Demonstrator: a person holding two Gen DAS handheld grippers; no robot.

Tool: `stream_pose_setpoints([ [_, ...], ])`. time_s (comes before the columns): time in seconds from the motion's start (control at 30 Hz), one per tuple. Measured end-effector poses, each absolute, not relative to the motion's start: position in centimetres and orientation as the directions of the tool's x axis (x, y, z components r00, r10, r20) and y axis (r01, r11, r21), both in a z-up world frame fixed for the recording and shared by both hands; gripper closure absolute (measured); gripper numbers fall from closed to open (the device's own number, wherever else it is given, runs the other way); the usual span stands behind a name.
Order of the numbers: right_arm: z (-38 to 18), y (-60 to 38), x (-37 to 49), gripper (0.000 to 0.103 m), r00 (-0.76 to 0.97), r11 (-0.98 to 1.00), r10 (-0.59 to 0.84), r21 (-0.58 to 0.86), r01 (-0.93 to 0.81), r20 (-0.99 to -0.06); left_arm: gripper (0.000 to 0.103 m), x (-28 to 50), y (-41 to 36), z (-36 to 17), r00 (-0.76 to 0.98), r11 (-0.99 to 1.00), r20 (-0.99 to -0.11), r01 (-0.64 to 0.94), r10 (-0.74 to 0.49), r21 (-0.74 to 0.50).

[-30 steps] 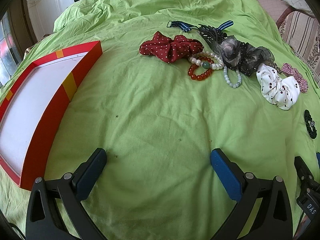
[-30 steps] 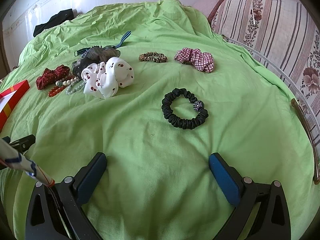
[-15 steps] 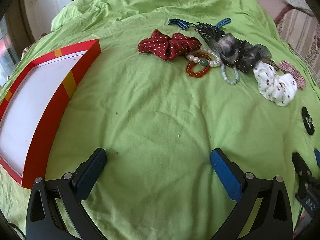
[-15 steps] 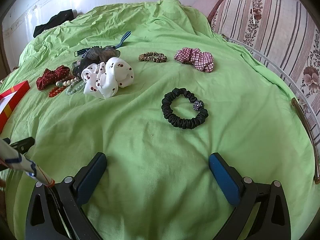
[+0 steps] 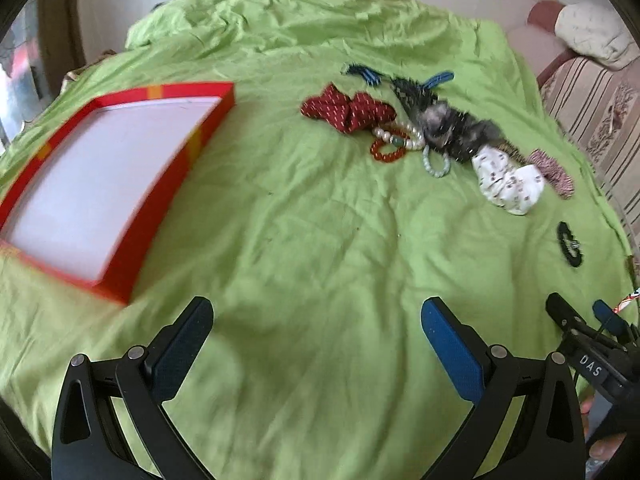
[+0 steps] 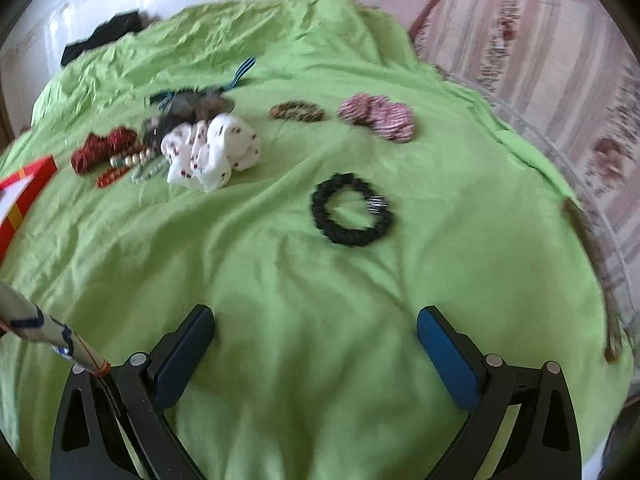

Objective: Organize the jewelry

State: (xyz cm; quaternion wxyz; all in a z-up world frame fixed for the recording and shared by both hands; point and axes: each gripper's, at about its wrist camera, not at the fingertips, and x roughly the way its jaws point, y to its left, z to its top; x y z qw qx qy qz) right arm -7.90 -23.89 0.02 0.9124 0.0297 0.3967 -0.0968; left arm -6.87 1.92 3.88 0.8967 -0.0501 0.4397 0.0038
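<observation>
Both views blurred now, sharp a second ago: both tongs on move. Left tongs (image 5: 316, 336) spread wide, empty, pulled back and higher; box (image 5: 116, 168) shows whole now, white floor bare. Right tongs (image 6: 314, 340) spread wide, empty, black scrunchie (image 6: 352, 216) ahead, apart. Beads (image 5: 400, 144) in pile with red scrunchie (image 5: 348, 112) and white scrunchie (image 5: 508, 184) on bed (image 5: 320, 240), well apart from box. Nothing sorted yet; likely repositioning before first pick.
</observation>
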Motion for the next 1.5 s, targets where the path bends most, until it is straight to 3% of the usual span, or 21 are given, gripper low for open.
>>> stream_pose_setpoints([
  [0.17, 1.8, -24.6, -11.2, 0.001, 0.695, 0.966, -0.181, 0.006, 0.257, -0.695, 0.000, -10.0, 2.2, 7.3, 0.707, 0.999, -0.707, -0.040, 0.020, -0.012],
  [0.43, 5.0, -23.8, -14.7, 0.004, 0.722, 0.961, -0.211, -0.003, 0.277, -0.659, 0.000, -13.9, 2.7, 12.5, 0.778, 1.000, -0.628, -0.023, 0.015, -0.005],
  [0.5, 6.3, -23.6, -15.5, 0.004, 0.743, 0.959, -0.219, 0.002, 0.284, -0.632, 0.000, -15.1, 3.1, 13.6, 0.801, 0.999, -0.598, -0.033, 0.023, -0.007],
  [0.63, 8.8, -23.0, -17.5, 0.003, 0.838, 0.954, -0.231, 0.053, 0.294, -0.494, 0.000, -16.9, 3.6, 14.2, 0.825, 0.999, -0.563, -0.050, 0.044, 0.005],
  [0.8, 7.2, -22.7, -16.2, 0.003, 0.757, 0.957, -0.191, 0.054, 0.285, -0.625, 0.000, -17.8, 3.7, 14.4, 0.816, 0.997, -0.573, -0.061, 0.071, 0.037],
  [1.3, 2.8, -23.0, -16.9, 0.003, 0.692, 0.958, -0.134, 0.086, 0.274, -0.710, 0.000, -18.0, 2.4, 13.1, 0.761, 0.999, -0.648, -0.016, 0.036, 0.037],
  [1.5, 2.4, -23.8, -15.9, 0.003, 0.643, 0.940, 0.002, 0.221, 0.259, -0.766, 0.000, -17.8, 2.4, 12.6, 0.739, 1.000, -0.673, -0.011, 0.022, 0.021],
])
